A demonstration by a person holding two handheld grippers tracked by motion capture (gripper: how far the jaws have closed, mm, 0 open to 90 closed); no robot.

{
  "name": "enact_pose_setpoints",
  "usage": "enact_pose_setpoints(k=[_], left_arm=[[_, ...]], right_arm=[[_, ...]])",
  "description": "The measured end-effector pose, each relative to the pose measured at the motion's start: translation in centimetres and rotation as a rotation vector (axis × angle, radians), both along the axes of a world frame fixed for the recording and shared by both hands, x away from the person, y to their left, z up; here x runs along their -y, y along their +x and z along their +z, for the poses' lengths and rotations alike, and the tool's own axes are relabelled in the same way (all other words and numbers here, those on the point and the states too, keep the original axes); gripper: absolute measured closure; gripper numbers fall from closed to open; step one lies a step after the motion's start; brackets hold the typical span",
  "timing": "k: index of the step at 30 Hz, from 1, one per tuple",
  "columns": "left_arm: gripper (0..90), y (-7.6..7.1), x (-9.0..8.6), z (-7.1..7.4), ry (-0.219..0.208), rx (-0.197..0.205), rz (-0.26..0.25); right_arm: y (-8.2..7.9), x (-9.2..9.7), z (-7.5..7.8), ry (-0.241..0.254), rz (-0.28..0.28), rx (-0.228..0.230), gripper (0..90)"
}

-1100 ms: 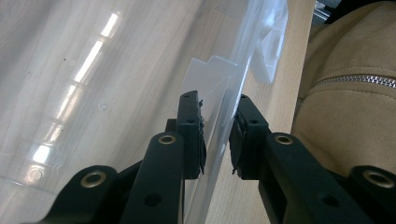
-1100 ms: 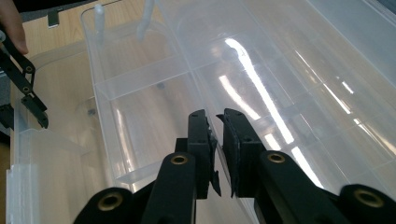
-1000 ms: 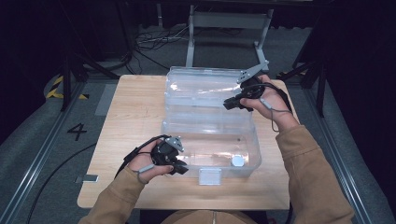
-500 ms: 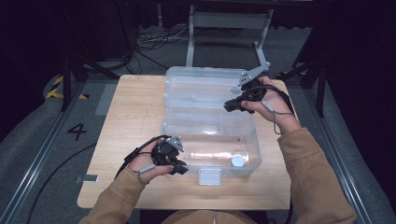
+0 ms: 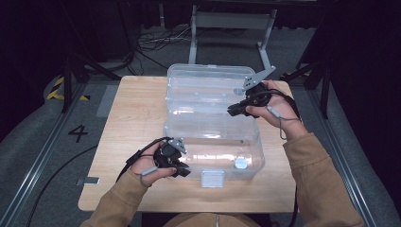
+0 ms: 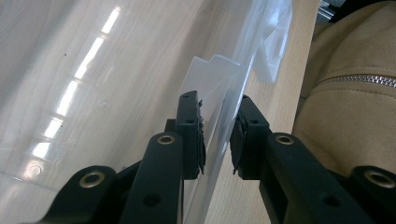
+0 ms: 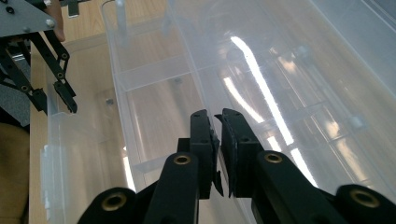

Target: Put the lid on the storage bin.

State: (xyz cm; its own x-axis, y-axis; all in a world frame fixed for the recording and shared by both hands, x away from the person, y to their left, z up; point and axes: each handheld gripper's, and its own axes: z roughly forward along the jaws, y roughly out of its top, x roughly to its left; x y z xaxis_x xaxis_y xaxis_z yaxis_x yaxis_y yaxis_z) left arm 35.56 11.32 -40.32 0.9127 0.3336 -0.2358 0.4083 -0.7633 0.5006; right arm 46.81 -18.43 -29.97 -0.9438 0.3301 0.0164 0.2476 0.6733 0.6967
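Clear plastic box lies open at the middle of the wooden table; its long axis runs left to right across the table in the high view; the base sits on the person's side, the lid is folded back flat on the far side, the hinge line between them. A white latch is on the near wall, facing the person; a small white piece lies inside the base near its right end.

Left gripper is at the near-left corner of the base; in the left gripper view its jaws straddle the near wall of the box, the inner pad on the plastic, the outer pad close by; whether that one presses, the pictures do not settle.

Right gripper is over the right end of the hinge line, pointing left; in the right gripper view its jaws stand nearly together, a thin slit between the pads, just over a clear edge of the box; whether the plastic is between them cannot be told.

Surroundings: a tan sleeve on each forearm; a grey metal frame and cables on the floor beyond the table; a yellow-black marking at left. Nothing lies between either gripper and the box.
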Motion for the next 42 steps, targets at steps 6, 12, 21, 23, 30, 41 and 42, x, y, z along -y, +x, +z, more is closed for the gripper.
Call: enact_pose_setpoints(k=[6, 12, 21, 23, 30, 41, 42], left_arm=[[75.4, 0.0, 0.0, 0.0, 0.004, -0.002, 0.003], [75.3, 0.0, 0.1, 0.0, 0.008, -0.003, 0.005], [75.2, 0.0, 0.1, 0.0, 0.012, -0.004, 0.007], [75.2, 0.0, 0.1, 0.0, 0.010, -0.004, 0.008], [75.1, 0.0, 0.1, 0.0, 0.014, -0.004, 0.008], [74.9, 0.0, 0.1, 0.0, 0.017, -0.005, 0.010], [75.0, 0.0, 0.2, 0.0, 0.017, -0.005, 0.010]], right_arm=[[-0.6, 0.0, 0.1, -0.005, 0.015, 0.009, 84.1], [-1.1, 0.0, 0.2, -0.009, 0.025, 0.015, 84.3], [-1.8, 0.1, 0.2, -0.016, 0.037, 0.014, 84.6], [-1.9, 0.1, 0.2, -0.015, 0.041, 0.018, 84.8], [-2.4, 0.1, 0.2, -0.020, 0.051, 0.022, 85.0], [-3.3, 0.3, 0.1, -0.015, 0.054, 0.041, 84.8], [-3.4, 0.3, 0.1, -0.016, 0.055, 0.042, 84.8]])
